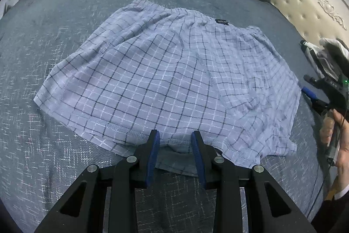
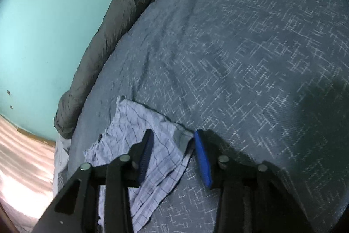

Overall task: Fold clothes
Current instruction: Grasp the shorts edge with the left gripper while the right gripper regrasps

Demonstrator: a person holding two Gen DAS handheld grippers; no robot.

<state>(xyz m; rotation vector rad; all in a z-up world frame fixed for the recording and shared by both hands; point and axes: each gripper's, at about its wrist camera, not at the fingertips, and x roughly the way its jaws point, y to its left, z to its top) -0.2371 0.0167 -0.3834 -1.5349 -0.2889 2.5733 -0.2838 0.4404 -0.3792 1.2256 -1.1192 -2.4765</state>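
The pale-blue checked cotton shorts (image 1: 165, 78) lay waistband away; spread left gripper (image 1: 175, 137) straddled their hem, spread right gripper (image 2: 173, 141) their corner.

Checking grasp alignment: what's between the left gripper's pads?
In the left wrist view, the left gripper is open, and the near hem of the shorts lies in the gap between its pads, over the bedspread. Not yet pinched.

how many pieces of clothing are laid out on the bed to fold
1. A single pair of light blue checked shorts lies spread flat on the dark blue bedspread, waistband away from the left gripper. Anything more beyond the views' edges cannot be ruled out.
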